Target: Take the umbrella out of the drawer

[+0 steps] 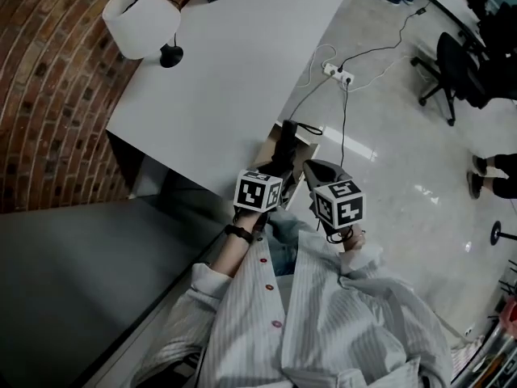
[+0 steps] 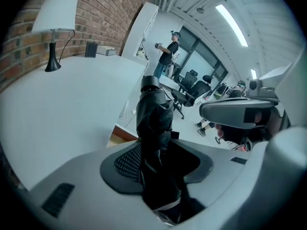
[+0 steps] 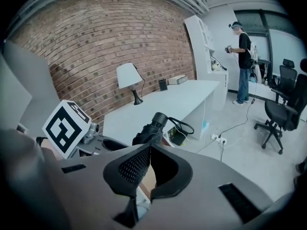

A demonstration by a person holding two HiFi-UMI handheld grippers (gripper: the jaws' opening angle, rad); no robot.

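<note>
Left tool (image 2: 160, 150) clenches black umbrella (image 2: 153, 114) beside white desk (image 2: 72, 104) with lamp (image 2: 55, 18); right tool (image 3: 149, 147) shut.

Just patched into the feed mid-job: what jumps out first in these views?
A black folded umbrella stands clamped between the fingers of the left gripper, by the near corner of the white desk. The right gripper hangs beside it with nothing between its fingers. At the desk's far end a white-shaded lamp stands against the brick wall.
</note>
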